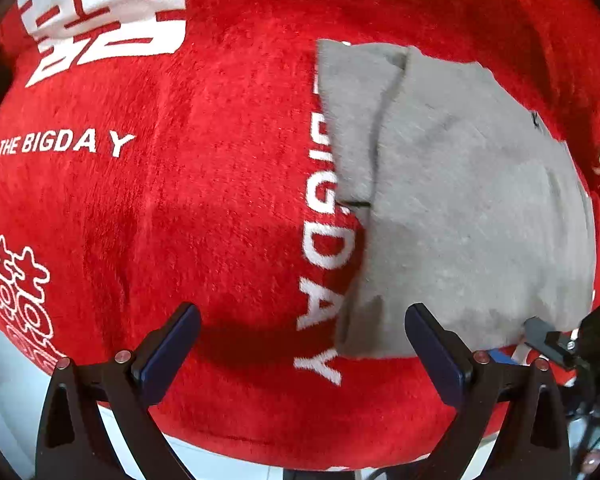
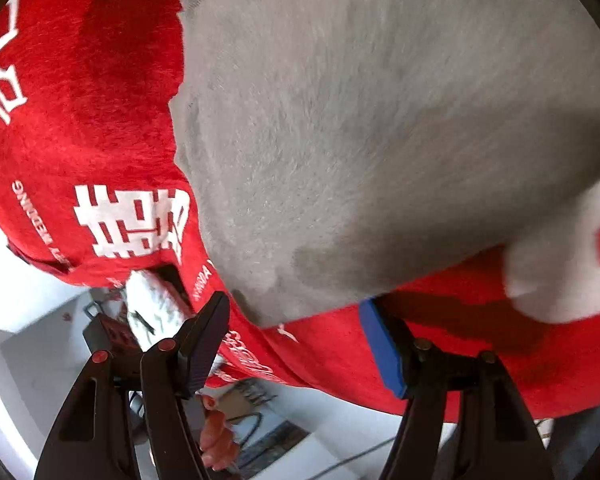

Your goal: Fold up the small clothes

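A small grey garment [image 1: 452, 200] lies folded flat on a red plush cloth [image 1: 180, 200] printed with white "THE BIGDAY" lettering. My left gripper [image 1: 302, 316] is open and empty, hovering over the garment's near left corner. My right gripper [image 2: 294, 308] is open and empty, its jaws straddling the near edge of the grey garment [image 2: 360, 120]. The tip of the right gripper shows at the right edge of the left wrist view [image 1: 548, 336].
The red cloth's [image 2: 80, 128] near edge hangs over a white surface [image 2: 28, 360]. A white patterned fabric piece [image 2: 156, 304] and a small red-and-black object [image 2: 112, 332] lie below that edge. A hand [image 2: 218, 436] and cables show beneath.
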The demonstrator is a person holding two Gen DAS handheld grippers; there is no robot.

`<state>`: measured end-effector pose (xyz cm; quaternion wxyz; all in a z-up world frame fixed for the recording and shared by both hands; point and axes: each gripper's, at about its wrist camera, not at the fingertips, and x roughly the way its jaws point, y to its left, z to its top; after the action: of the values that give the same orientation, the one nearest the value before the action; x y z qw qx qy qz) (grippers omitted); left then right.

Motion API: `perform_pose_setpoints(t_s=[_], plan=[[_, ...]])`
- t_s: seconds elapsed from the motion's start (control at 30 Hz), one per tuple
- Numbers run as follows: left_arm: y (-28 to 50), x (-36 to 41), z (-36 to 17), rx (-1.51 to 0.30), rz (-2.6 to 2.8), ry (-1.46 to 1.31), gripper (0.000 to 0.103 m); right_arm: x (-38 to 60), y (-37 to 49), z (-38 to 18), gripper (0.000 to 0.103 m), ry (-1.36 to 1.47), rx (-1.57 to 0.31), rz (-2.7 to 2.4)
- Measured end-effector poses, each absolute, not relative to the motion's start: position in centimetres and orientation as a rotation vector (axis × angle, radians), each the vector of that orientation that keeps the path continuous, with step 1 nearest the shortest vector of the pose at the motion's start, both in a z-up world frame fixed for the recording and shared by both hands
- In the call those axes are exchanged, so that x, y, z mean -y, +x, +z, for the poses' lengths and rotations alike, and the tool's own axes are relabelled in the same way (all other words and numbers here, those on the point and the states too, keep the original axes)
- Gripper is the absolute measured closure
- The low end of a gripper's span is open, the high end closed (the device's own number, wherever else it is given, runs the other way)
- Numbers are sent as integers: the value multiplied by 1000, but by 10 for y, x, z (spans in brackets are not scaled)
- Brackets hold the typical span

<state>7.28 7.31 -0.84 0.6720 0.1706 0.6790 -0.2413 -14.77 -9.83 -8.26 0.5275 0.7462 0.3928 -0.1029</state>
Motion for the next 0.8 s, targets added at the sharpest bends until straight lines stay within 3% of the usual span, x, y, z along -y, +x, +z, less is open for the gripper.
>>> perform_pose_setpoints(t_s=[0.2,0.27,0.3,0.33,0.6,0.8], plan=[[92,-83,-14,-1626,-589,144,1,93,-130,-92,32,1884,-802,-254],[97,-83,-16,-1648,-610,73,1,93,-126,-94,37,1912,-772,-258],[99,-82,-18,-1661,-622,41,1,94,-124,-94,70,1931,-753,-256],[101,-81,-20,-1678,-642,3,1,95,-123,-95,95,1946,-739,-247],[117,-72,-43,-1793,-741,-226,1,121,-109,-49,95,1819,-651,-98],[134,-35,-50,-1817,-821,-321,1,130,-99,-28,95,1704,-711,-57]])
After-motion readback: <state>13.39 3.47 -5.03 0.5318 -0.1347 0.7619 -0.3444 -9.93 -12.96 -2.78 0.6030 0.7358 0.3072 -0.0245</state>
